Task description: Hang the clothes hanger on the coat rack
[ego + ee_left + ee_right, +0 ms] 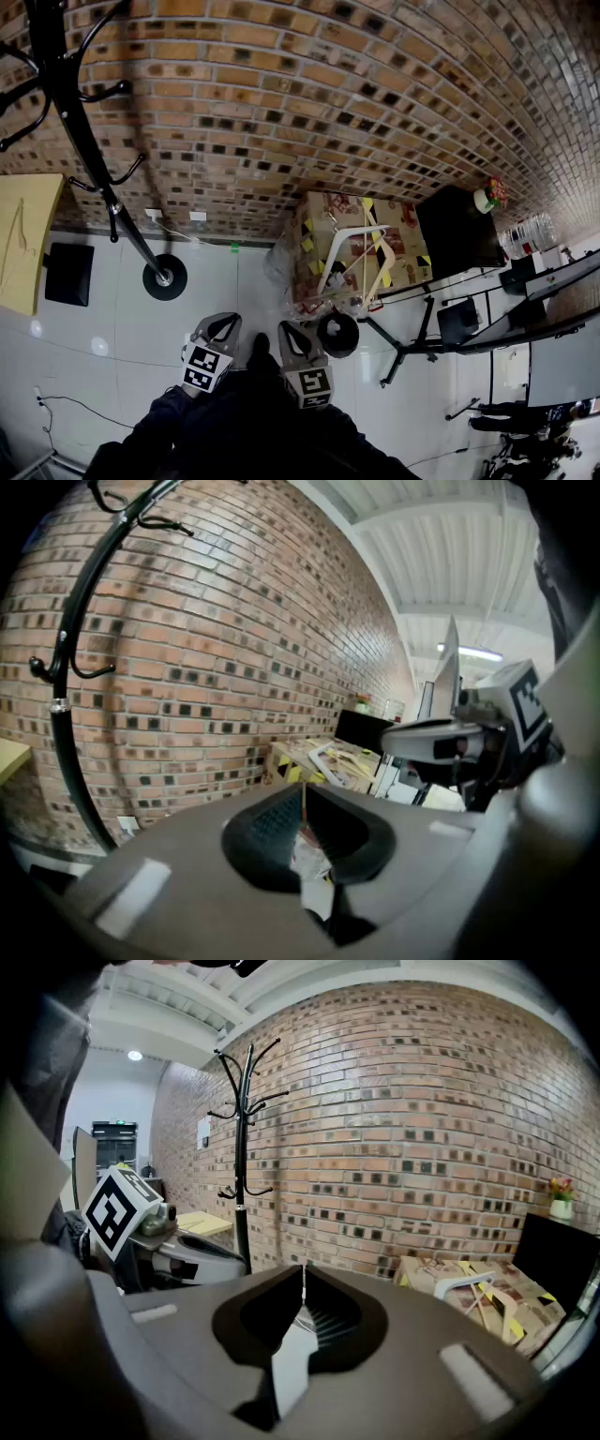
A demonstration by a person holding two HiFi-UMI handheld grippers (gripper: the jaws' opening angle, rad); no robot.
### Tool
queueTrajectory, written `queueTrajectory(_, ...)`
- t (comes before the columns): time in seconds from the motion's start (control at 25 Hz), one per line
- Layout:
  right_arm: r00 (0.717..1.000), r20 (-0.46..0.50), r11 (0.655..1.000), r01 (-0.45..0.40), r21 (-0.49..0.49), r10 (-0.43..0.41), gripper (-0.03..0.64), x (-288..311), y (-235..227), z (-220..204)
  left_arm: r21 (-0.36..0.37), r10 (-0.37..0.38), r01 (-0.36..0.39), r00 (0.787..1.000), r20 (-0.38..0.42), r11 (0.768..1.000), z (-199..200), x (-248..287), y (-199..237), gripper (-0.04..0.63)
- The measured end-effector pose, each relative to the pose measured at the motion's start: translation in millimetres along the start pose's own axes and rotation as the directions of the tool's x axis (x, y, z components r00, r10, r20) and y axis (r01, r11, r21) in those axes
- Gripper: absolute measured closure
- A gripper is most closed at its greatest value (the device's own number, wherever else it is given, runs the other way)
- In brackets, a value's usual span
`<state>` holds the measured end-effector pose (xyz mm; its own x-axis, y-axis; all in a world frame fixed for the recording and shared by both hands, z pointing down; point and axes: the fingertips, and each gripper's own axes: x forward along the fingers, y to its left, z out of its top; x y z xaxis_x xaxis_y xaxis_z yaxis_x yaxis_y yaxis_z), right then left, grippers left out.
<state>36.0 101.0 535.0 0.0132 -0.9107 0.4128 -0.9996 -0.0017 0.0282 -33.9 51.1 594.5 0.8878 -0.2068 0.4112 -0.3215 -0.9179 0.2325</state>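
Note:
The black coat rack [80, 122] stands at the left against the brick wall, its round base [165, 277] on the white floor and its hooks bare. A white clothes hanger [354, 258] lies on a cardboard box [323, 230] by the wall, ahead and to the right of me. My left gripper [225, 322] and right gripper [289, 328] are side by side close to my body, both shut and empty, well short of the hanger. The left gripper view has the rack pole [67, 724] at its left. In the right gripper view the rack [242, 1147] and hanger [469, 1283] flank the jaws.
A yellow table [23, 234] and a black mat [70, 272] sit left of the rack. A dark desk [459, 230] with a flower pot [487, 195] stands at the right. A round black object [337, 335] and a black stand [403, 347] lie near the box.

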Motion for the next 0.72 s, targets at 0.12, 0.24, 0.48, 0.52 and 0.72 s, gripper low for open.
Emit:
queueTrajectory(0.12,1.000,0.002,1.000,0.018,0.014,-0.018,0.601,0.3,-25.3,-1.9,0.001,-0.021,0.021,1.000,-0.014,1.000,6.6,28.0,-5.6,0.583)
queueTrajectory(0.24,0.999,0.002,0.999,0.039,0.030,-0.039,0.597,-0.6,-54.1,-7.0,-0.007,-0.069,0.069,0.997,-0.027,0.998,18.3,59.7,-18.3,0.567)
queueTrajectory(0.48,0.997,-0.012,0.995,0.082,0.053,-0.082,0.580,-0.2,-142.7,-21.5,-0.009,-0.165,0.165,0.982,-0.095,0.986,44.9,143.1,-51.0,0.454)
queueTrajectory(0.52,0.996,-0.016,0.995,0.084,0.054,-0.083,0.572,1.0,-163.3,-23.7,-0.021,-0.179,0.178,0.978,-0.105,0.984,50.1,160.6,-57.2,0.446)
queueTrajectory(0.72,0.996,-0.055,0.997,0.071,-0.013,-0.071,0.520,11.6,-278.2,-35.5,-0.081,-0.177,0.167,0.975,-0.137,0.983,74.1,245.8,-82.8,0.426)
